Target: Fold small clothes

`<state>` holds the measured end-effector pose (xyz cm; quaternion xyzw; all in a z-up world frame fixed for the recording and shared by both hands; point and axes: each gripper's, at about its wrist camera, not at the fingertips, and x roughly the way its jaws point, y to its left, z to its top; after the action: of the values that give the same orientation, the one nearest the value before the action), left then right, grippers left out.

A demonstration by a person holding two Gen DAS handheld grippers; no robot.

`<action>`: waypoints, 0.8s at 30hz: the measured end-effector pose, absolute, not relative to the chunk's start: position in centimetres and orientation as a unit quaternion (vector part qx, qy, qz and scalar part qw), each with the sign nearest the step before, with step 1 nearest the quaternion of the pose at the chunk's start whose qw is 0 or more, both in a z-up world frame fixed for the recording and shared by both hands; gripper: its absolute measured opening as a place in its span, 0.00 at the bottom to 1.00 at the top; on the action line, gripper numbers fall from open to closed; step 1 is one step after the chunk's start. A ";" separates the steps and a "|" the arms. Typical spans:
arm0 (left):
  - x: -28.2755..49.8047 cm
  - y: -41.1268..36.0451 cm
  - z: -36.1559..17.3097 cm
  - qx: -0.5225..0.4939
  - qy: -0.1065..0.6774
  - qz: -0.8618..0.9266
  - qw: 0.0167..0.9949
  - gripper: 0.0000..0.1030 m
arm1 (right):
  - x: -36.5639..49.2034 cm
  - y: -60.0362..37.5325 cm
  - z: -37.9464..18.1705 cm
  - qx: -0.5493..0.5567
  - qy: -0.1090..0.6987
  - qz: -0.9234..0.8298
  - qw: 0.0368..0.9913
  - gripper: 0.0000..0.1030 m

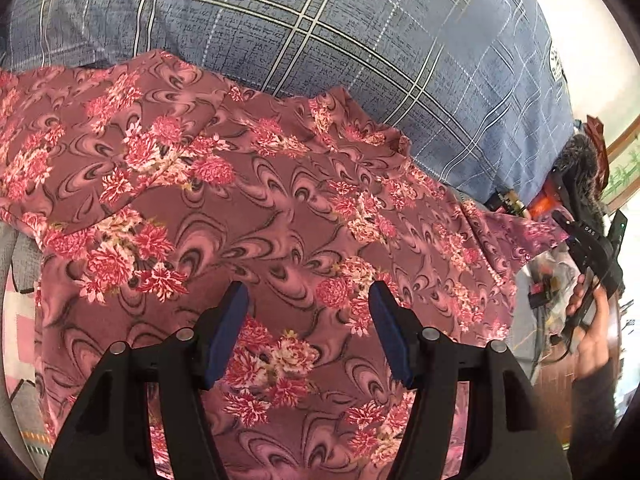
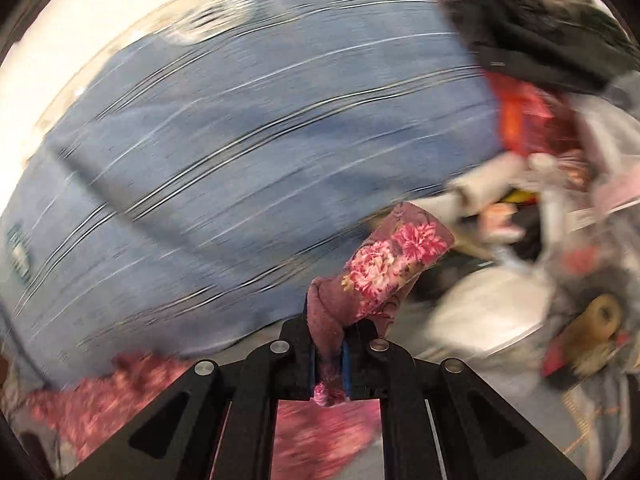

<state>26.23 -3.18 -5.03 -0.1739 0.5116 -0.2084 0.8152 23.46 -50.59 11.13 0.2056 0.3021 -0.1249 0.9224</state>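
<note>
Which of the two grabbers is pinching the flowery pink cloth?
The right gripper: its fingers are clamped on a bunched end of the pink floral fabric garment. The left gripper hangs open above the cloth, holding nothing.

Blue plaid bedcover [image 1: 360,60] with white and tan check lines across the background, white label patch [image 1: 557,65] near its right edge, dark furry item [image 1: 582,160] and cluttered pile of mixed fabrics [image 2: 552,208] just beside it, blurred.

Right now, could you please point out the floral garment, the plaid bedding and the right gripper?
floral garment [image 1: 256,208], left wrist view, spread middle.
plaid bedding [image 1: 320,36], left wrist view, blue checked surface.
right gripper [image 2: 330,354], right wrist view, between its fingertips.
</note>
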 end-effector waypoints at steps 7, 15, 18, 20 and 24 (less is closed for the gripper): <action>26.9 -0.5 -3.9 -0.210 0.506 -0.202 0.812 0.60 | 26.6 -37.8 10.1 0.164 0.350 -0.017 0.922 0.08; 27.2 3.7 -2.2 -0.242 0.484 -0.178 0.822 0.60 | 28.5 -22.0 8.4 0.096 0.392 0.102 0.909 0.09; 27.2 5.1 -2.1 -0.260 0.477 -0.173 0.821 0.60 | 29.1 -17.2 7.1 0.093 0.408 0.141 0.897 0.14; 27.3 6.0 -2.3 -0.275 0.476 -0.171 0.818 0.60 | 29.3 -14.2 5.3 0.093 0.442 0.163 0.877 0.21; 27.6 6.5 -3.2 -0.295 0.488 -0.182 0.801 0.60 | 27.4 -10.9 2.4 0.075 0.495 0.196 0.843 0.27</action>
<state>27.64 6.54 -3.15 -0.2947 0.4882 -0.1824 0.8009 27.41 -10.88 2.35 0.0753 0.4945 0.1958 0.8435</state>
